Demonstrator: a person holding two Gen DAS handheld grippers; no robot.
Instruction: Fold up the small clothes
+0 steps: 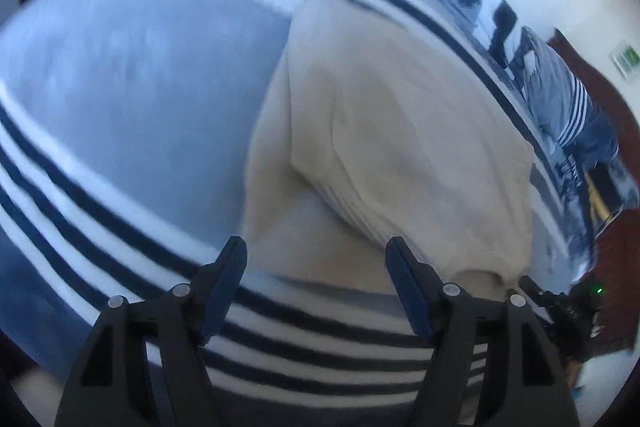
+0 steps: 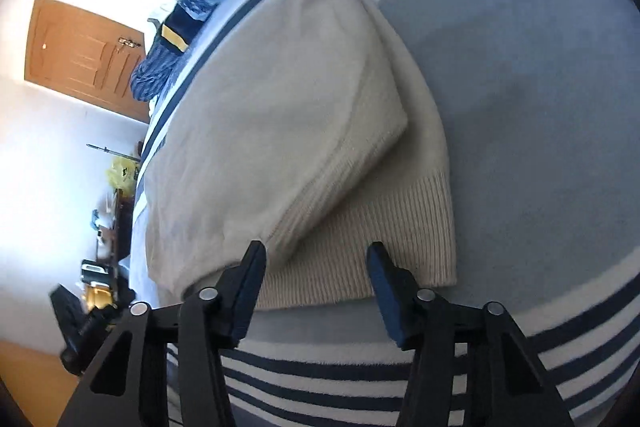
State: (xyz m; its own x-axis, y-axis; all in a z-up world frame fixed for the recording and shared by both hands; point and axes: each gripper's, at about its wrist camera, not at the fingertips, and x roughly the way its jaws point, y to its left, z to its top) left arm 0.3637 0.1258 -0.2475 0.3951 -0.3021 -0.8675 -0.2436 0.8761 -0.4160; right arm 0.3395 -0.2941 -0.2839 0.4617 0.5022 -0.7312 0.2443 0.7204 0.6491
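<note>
While both grippers hang w/ jaws spread, gripping nothing, the sweater lies part-folded on the blanket, a flap doubled over its body. Left gripper sits at the sweater's 6 o'clock edge; right gripper over its ribbed hem. Door at 9 o'clock in right view.

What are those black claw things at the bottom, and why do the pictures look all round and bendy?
They are grabbers a person holds, one in each hand. A tiny wide-eyed camera sits on each, which bends the picture. One picture looks past the left gripper, the other past the right gripper. Both are open and hold nothing. In front lies a cream knitted sweater, partly folded, with a ribbed hem. It rests on a pale blue blanket with navy and white stripes.
</note>
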